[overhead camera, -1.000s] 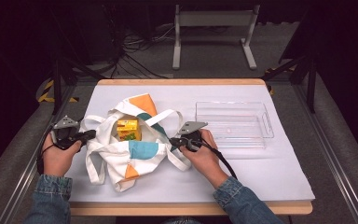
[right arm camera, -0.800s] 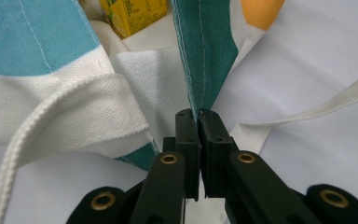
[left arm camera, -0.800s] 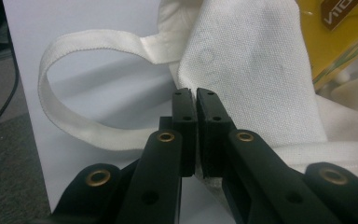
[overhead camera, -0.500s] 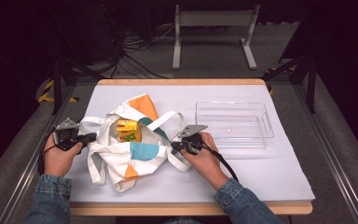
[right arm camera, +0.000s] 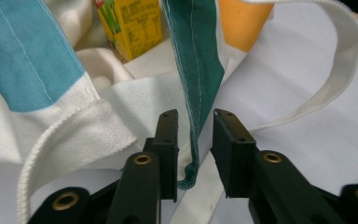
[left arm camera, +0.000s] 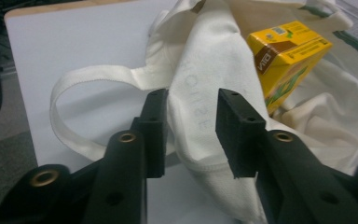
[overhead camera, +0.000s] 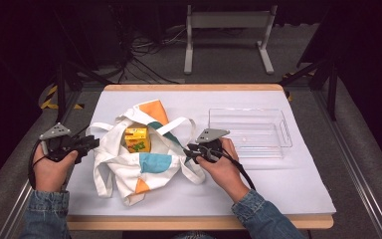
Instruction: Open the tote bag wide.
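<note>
A white tote bag (overhead camera: 129,172) with orange and teal patches lies slumped on the white table cover, its mouth gaping. A yellow juice carton (overhead camera: 137,139) stands inside it. My left gripper (overhead camera: 88,144) is at the bag's left rim. In the left gripper view the jaws (left arm camera: 191,100) stand apart with a fold of the white rim (left arm camera: 200,116) between them, and the carton (left arm camera: 289,51) lies beyond. My right gripper (overhead camera: 189,150) is at the bag's right side. Its jaws (right arm camera: 196,116) are apart around the thin dark-teal edge (right arm camera: 196,70), not pressing it.
A clear plastic tray (overhead camera: 248,132) sits empty just right of my right hand. The bag's white handles (right arm camera: 335,70) loop out onto the white cover (overhead camera: 278,184). The table's wooden edge (overhead camera: 194,222) runs along the front. Dark floor with cables and a stand lies beyond.
My left gripper has edged slightly right toward the bag's rim. My right gripper, the bag and the carton sit much as before.
</note>
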`<state>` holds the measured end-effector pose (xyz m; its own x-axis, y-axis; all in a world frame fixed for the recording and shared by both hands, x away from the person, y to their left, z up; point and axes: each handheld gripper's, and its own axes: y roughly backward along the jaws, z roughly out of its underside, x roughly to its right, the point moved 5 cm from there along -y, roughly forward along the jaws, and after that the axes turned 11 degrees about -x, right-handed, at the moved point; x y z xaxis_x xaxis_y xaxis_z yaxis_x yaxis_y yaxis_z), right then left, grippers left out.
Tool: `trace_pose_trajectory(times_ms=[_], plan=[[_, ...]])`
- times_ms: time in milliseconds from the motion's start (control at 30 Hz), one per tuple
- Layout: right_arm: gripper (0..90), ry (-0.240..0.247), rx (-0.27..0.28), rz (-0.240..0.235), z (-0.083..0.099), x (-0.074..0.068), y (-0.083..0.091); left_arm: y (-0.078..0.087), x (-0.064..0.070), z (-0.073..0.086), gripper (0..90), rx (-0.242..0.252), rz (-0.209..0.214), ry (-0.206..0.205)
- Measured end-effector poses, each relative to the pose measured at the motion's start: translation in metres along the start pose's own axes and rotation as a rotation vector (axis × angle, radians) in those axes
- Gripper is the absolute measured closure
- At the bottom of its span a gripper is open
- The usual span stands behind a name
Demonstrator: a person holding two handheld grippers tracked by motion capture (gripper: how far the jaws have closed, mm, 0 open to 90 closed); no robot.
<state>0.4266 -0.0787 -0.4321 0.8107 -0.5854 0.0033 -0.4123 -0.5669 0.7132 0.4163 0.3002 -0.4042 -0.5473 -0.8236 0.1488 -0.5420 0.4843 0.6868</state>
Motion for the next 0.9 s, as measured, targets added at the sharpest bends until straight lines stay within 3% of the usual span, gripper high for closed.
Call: trace_pose_trajectory(times_ms=[233, 400, 733, 900], plan=[[66.4, 0.014, 0.067, -0.038, -0.017, -0.003, 0.016, 0.018, 0.007, -0.004, 56.8, 0.074, 0.016, 0.001], [66.2, 0.066, 0.126, -0.075, -0.038, -0.005, 0.025, 0.026, 0.012, -0.008, 53.7, 0.109, 0.032, -0.017], [67.0, 0.105, 0.216, -0.195, -0.07, 0.0, 0.021, 0.029, 0.013, -0.011, 54.5, 0.124, 0.042, -0.029], [74.7, 0.157, 0.265, -0.245, -0.089, 0.0, 0.014, 0.027, 0.013, -0.012, 55.4, 0.116, 0.041, -0.04]])
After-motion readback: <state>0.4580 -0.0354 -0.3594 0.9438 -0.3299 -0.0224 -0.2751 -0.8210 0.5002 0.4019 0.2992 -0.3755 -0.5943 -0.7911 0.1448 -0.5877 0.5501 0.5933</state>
